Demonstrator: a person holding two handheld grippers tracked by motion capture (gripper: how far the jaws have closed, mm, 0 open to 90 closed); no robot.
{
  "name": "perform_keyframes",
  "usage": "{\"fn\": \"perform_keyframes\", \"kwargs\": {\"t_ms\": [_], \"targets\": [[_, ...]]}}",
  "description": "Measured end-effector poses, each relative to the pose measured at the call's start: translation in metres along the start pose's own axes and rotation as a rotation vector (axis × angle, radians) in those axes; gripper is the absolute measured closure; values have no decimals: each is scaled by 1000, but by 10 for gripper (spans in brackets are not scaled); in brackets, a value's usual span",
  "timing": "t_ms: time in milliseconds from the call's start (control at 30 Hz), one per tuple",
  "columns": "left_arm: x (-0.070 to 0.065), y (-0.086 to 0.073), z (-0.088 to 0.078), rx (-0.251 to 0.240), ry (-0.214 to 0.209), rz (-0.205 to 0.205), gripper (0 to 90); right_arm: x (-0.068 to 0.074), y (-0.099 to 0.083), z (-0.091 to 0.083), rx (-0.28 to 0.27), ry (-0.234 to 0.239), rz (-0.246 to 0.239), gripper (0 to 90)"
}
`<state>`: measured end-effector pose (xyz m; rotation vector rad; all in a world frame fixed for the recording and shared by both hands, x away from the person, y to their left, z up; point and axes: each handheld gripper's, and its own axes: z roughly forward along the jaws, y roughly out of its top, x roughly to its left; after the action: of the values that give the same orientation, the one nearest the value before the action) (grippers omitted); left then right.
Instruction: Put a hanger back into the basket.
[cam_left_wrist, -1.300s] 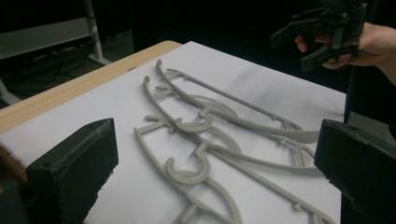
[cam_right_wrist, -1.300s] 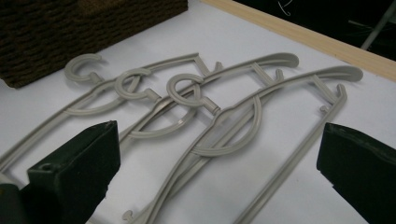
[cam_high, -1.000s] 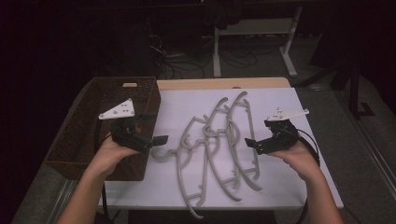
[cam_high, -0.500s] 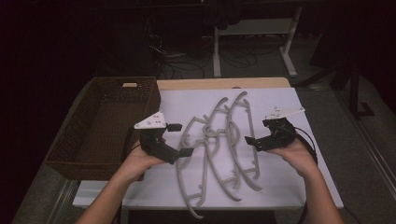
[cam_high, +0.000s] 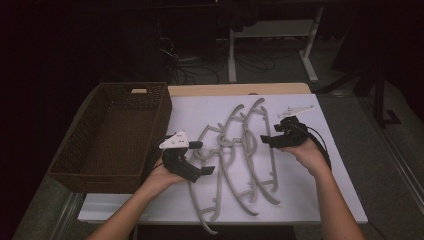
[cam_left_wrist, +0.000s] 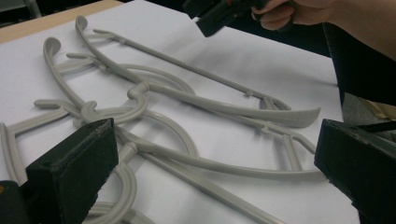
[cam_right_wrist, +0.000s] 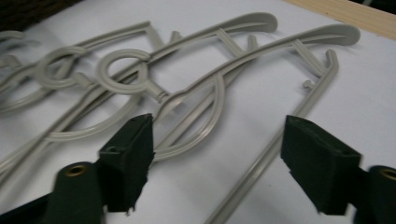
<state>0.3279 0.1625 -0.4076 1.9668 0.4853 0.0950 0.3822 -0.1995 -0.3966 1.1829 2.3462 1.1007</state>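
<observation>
The white table (cam_high: 330, 150) carried a tangled heap of grey hangers (cam_high: 235, 150) at its middle, their long bars running away from me, the wicker basket (cam_high: 107, 140) off to the left. My left gripper (cam_high: 197, 157), jaws wide apart, sat right at their hooks; my right gripper (cam_high: 267, 141), also spread and empty, hovered over the far bar.
</observation>
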Motion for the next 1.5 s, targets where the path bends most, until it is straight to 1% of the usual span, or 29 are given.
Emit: {"fn": "perform_keyframes", "kwargs": {"t_ms": [33,67,100,133,167,200,233,267,367,433,467,500,533,600,633,667,767,800,833,900,967,1033,1100,1300,1333,1433,1467,1500], "targets": [[1,-2,1,-1,1,-2,0,-3,2,3,6,-6,0,327],[1,-2,1,-1,1,-2,0,-3,2,3,6,-6,0,327],[1,-5,3,9,4,1,0,-8,5,10,17,-6,4,409],[1,-6,5,12,6,5,0,-10,7,13,23,-12,4,437],[1,-6,5,12,6,5,0,-10,7,13,23,-12,4,437],[2,-9,6,18,8,6,0,-15,11,21,43,-27,6,524],[2,-9,6,18,8,6,0,-15,11,21,43,-27,6,524],[2,-10,8,20,6,3,0,-21,14,30,54,-34,10,591],[1,-13,12,35,8,11,0,-27,19,46,89,-65,2,702],[0,-15,13,42,8,18,0,-32,20,56,100,-74,8,756],[0,-15,13,42,8,18,0,-32,20,56,100,-74,8,756],[-1,-15,13,43,7,17,0,-34,21,60,107,-83,8,785],[-1,-16,14,47,6,18,0,-38,23,69,126,-97,4,823],[0,-16,14,49,5,17,0,-41,25,77,135,-108,2,861],[0,-16,14,49,5,17,0,-41,25,77,135,-108,2,861],[0,-17,14,49,5,19,0,-45,28,84,140,-115,7,884],[0,-17,15,51,6,19,0,-51,32,93,152,-129,16,889],[0,-17,14,50,7,20,0,-51,32,93,152,-129,16,889],[0,-17,14,50,6,21,0,-54,34,98,162,-144,22,890],[1,-18,14,53,7,21,0,-55,35,100,167,-148,19,890],[1,-19,14,56,5,18,0,-57,34,105,177,-167,18,890],[1,-19,14,57,2,16,0,-59,33,106,181,-175,21,891],[1,-19,15,60,0,17,0,-60,32,105,179,-176,32,891],[0,-19,16,66,-1,19,0,-63,30,102,190,-202,31,891],[0,-19,16,66,-1,19,0,-66,28,98,203,-224,27,891],[0,-19,15,66,0,19,0,-72,23,90,215,-250,36,891],[0,-19,15,65,1,19,0,-75,21,87,211,-247,44,891],[0,-19,15,66,1,19,0,-77,19,83,209,-255,49,891]]}}
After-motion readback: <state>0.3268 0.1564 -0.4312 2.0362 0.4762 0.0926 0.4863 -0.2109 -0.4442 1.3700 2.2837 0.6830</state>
